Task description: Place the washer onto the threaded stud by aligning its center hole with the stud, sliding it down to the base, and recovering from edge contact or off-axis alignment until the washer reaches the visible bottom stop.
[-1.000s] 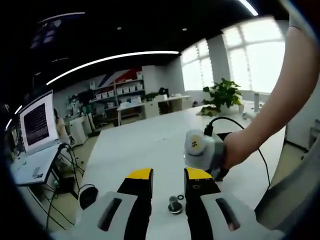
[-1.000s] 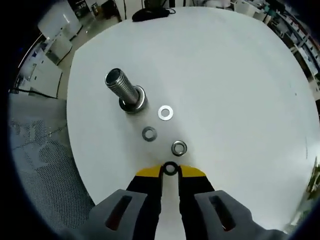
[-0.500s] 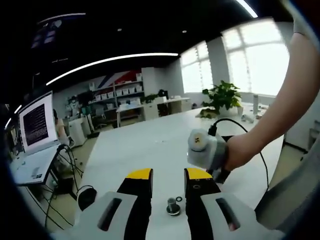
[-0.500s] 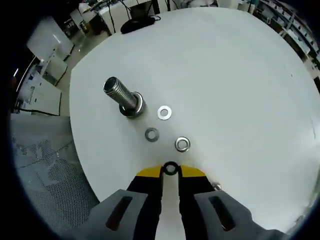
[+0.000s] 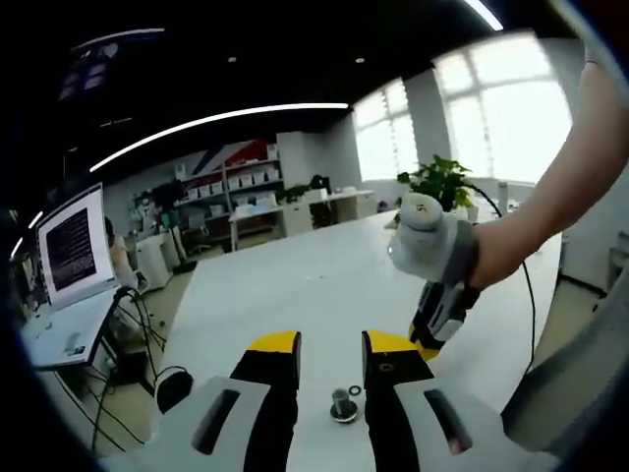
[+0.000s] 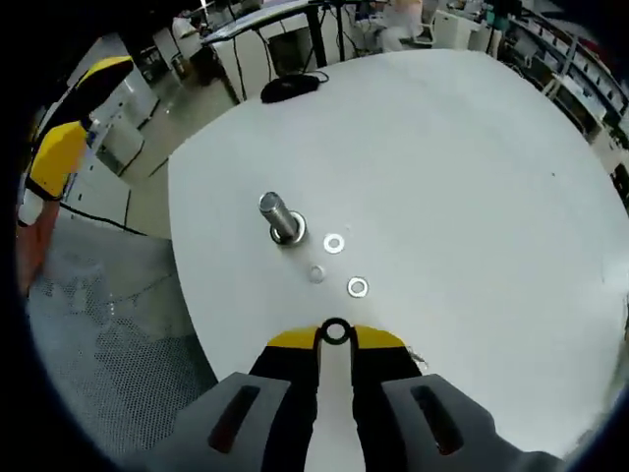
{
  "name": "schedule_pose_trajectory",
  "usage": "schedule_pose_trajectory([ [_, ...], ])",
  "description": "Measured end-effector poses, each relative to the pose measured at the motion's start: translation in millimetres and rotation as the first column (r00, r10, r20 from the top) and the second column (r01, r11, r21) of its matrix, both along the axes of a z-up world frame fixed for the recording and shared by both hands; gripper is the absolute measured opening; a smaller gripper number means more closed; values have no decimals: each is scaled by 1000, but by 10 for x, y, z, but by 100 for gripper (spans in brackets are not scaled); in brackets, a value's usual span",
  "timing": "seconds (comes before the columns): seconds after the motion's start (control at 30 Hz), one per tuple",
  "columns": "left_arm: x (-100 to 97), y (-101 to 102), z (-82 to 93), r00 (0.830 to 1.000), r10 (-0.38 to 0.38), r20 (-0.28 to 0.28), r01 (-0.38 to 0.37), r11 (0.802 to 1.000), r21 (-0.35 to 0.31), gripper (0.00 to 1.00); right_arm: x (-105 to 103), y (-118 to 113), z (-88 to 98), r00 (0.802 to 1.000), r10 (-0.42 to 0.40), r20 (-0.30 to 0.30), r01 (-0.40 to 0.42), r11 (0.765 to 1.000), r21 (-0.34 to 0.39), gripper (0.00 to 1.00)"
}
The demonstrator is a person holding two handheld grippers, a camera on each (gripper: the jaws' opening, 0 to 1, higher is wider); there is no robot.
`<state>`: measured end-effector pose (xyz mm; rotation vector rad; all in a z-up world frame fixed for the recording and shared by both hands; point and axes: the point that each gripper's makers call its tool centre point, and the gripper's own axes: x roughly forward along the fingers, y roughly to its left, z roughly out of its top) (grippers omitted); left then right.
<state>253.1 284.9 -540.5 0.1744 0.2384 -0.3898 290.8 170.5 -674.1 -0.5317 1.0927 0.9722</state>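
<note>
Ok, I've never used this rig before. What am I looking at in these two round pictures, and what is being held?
A person holds a two-jaw gripper in each hand; each carries a fisheye camera looking along its own jaws. In the right gripper view, the right gripper pinches a washer at its yellow tips, above a white table. On the table stand a threaded stud and three loose washers beside it. In the left gripper view, the left gripper is open, with the stud between its jaws.

Yellow-tipped black tongs (image 6: 335, 337), silver washer (image 6: 335, 331), white table (image 6: 472, 177).
</note>
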Motion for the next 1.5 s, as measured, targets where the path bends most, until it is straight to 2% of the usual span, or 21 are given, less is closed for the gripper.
schedule_pose_trajectory([
  [0.27, 6, 43, 19, 1000, 15, 4, -15, 1000, -11, 23, 162, -207, 317, 997, -4, 78, 3, 1000, 15, 12],
  [0.5, 11, 53, 48, 1000, 16, 12, -16, 1000, -17, 23, 286, -428, 454, 991, 4, 133, -2, 1000, -15, 12],
  [0.7, 10, 55, 54, 1000, 19, 12, -18, 999, -26, 23, 346, -578, 386, 991, 27, 134, -17, 997, -74, 12],
  [1.0, 11, 42, 42, 1000, 13, 9, -13, 1000, -16, 23, 318, -600, 255, 992, 57, 114, -45, 993, -111, 12],
  [1.13, 10, 42, 55, 1000, 12, 12, -12, 1000, -16, 23, 300, -608, 203, 986, 114, 119, -95, 983, -155, 12],
  [1.5, 3, 19, 44, 1000, 4, 10, -4, 1000, -11, 23, 306, -585, 144, 984, 140, 112, -121, 979, -163, 12],
])
